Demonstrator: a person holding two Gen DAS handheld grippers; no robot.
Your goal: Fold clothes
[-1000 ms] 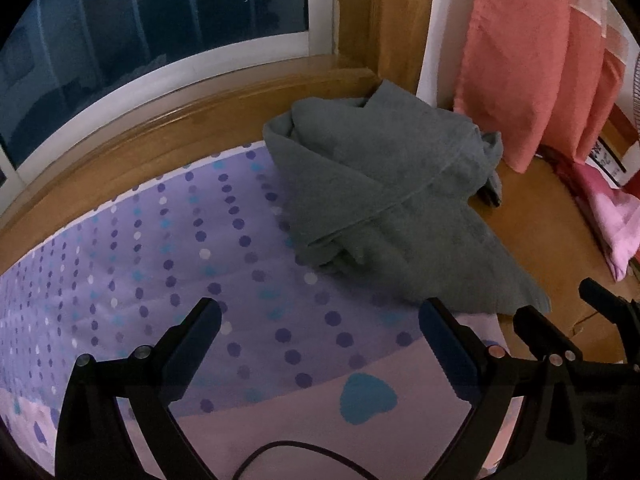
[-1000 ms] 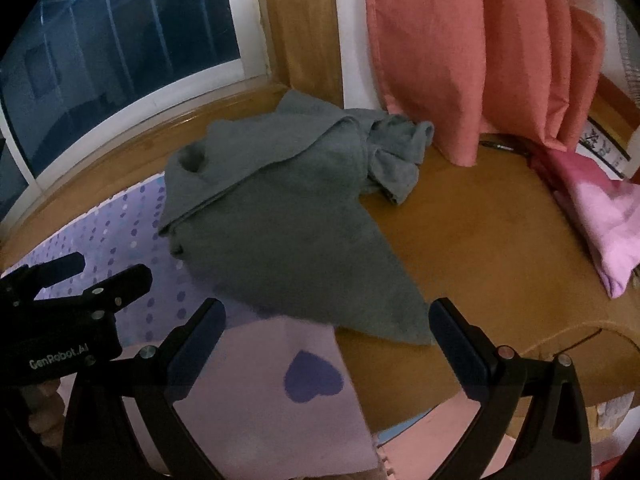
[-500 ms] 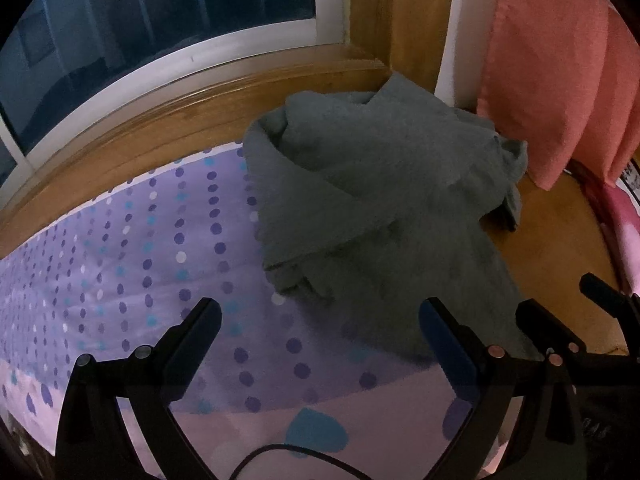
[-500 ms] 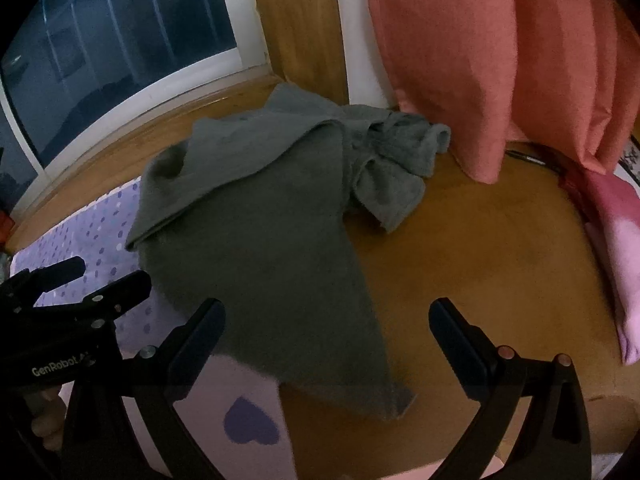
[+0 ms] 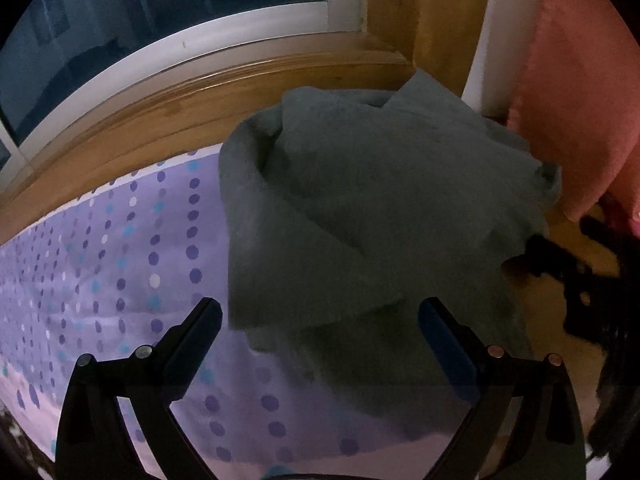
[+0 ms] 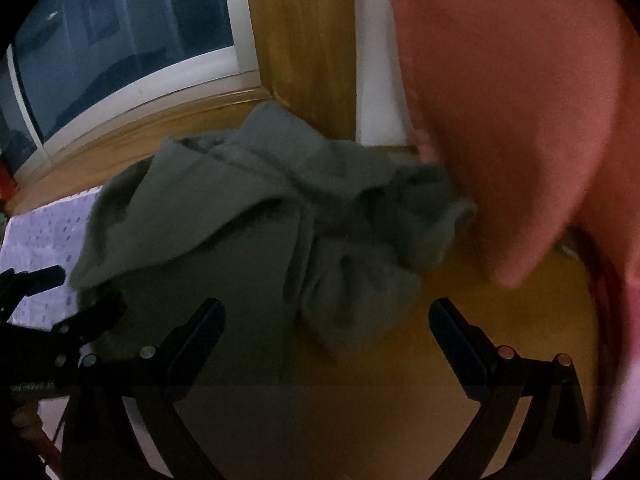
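Here, a crumpled grey fleece garment (image 5: 380, 216) lies partly on the purple dotted mat (image 5: 120, 264), partly on the wooden floor (image 6: 500, 320). Both the left gripper (image 5: 320, 320) and right gripper (image 6: 326, 320) hover wide apart, holding nothing.

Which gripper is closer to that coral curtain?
Right. The right gripper is open beside the coral curtain; the left gripper is open farther off, across the grey cloth.
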